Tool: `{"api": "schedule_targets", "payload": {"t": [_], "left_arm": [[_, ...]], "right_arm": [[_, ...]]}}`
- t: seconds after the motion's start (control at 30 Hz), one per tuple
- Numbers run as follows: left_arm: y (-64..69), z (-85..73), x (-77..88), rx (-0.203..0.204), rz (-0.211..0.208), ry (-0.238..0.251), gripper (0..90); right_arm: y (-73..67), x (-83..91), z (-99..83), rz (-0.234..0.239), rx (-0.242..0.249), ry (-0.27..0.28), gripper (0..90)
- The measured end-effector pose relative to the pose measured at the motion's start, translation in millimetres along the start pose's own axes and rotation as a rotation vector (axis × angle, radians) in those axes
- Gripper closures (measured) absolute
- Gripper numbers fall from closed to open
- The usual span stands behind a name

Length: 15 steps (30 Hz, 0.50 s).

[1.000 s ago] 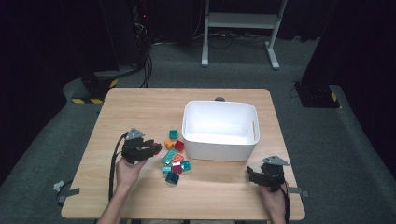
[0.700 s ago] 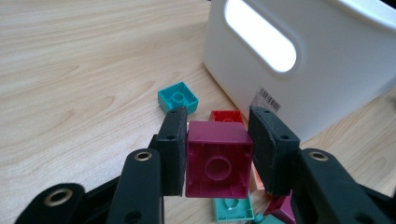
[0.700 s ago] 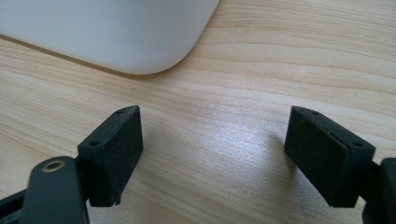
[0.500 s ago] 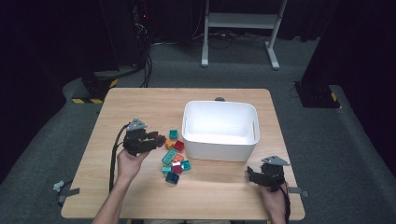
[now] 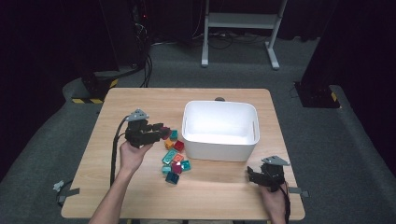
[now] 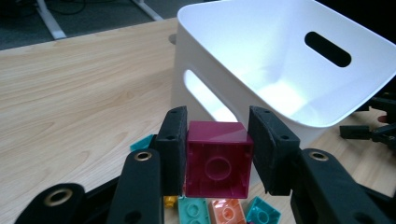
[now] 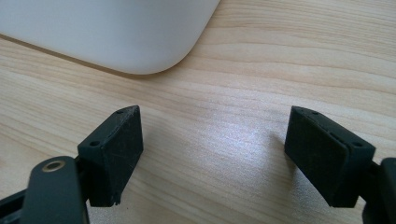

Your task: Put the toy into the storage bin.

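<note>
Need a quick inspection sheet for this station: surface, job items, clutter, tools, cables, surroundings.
Surface: wooden table, bare apart from the job's things.
Job's things: magenta brick held in the left tool; loose bricks in teal, orange, red and yellow beside the white bin; the bin's visible interior is empty.
Clutter: nothing seen.
Grippers: left tool shut on the magenta brick, raised above the pile, aimed at the bin; right tool open, low over bare table near the bin's corner.
Cables: black cable along the left forearm; more on the floor behind.
Surroundings: grey carpet, white stand, dark backdrop.
</note>
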<state>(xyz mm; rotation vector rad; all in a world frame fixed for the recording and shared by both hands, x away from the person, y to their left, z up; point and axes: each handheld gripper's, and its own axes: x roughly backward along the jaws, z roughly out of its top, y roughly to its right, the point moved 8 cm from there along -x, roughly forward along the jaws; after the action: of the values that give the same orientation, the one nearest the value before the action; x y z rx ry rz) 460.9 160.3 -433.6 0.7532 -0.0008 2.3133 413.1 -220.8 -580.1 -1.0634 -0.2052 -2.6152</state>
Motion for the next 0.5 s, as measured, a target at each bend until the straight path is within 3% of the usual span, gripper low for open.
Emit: {"api": "schedule_targets", "payload": {"t": [0.17,0.3,0.5], "left_arm": [[7.9,11.3,1.9,0.015,-0.044,0.031,58.8],[10.0,23.4,3.0,0.015,-0.038,0.043,58.8],[21.6,42.7,-1.8,0.023,-0.066,0.056,58.8]], "right_arm": [[0.0,0.0,0.0,0.000,0.000,0.000,19.5],[0.0,0.0,0.0,0.000,0.000,0.000,19.5],[-0.2,-0.1,0.1,0.001,0.001,0.002,19.6]]}}
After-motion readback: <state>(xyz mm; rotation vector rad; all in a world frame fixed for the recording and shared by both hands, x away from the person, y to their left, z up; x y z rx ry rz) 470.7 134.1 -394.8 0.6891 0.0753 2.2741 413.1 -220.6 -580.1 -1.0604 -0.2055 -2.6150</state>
